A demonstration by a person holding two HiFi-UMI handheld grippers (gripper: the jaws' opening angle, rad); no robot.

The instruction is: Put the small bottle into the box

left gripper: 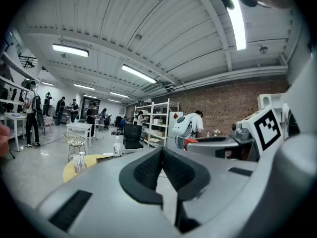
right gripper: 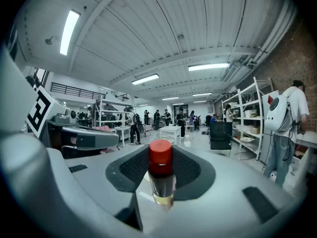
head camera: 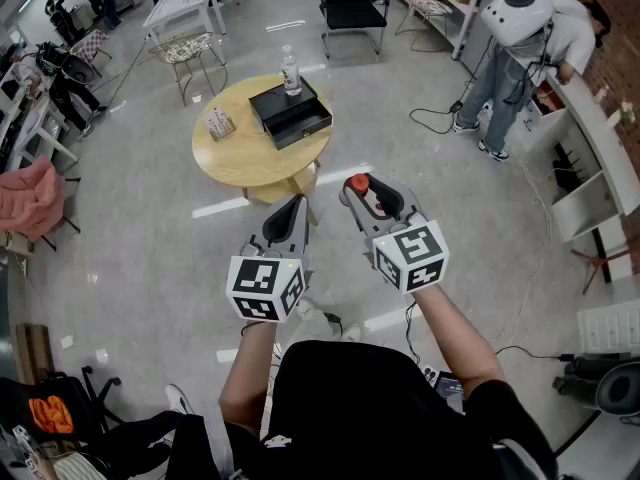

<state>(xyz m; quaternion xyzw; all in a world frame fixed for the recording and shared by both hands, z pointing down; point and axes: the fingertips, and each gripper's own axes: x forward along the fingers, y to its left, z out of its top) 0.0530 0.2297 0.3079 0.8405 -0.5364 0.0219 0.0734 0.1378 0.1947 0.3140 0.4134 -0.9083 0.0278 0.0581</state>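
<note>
Gripping the bottle [right gripper: 161, 168] in the right gripper [head camera: 362, 190] — red cap up, dark body pinched between the pads, pale band at the foot. Holding the left gripper [head camera: 296, 204] closed beside it, pads pressed together with nothing between. Pointing both roughly level, side by side, toward a round wooden table [head camera: 235, 163] well ahead on the grey floor. Seeing there the black box [head camera: 291, 114], toward the far right of the top, well apart from the bottle and from both grippers. Just behind it a water bottle [head camera: 291, 70] standing upright, and to its left a small carton [head camera: 219, 123]. Beyond the table an office chair [head camera: 352, 3] — and off to the right a person [head camera: 525, 28] bent over white shelves.
</note>
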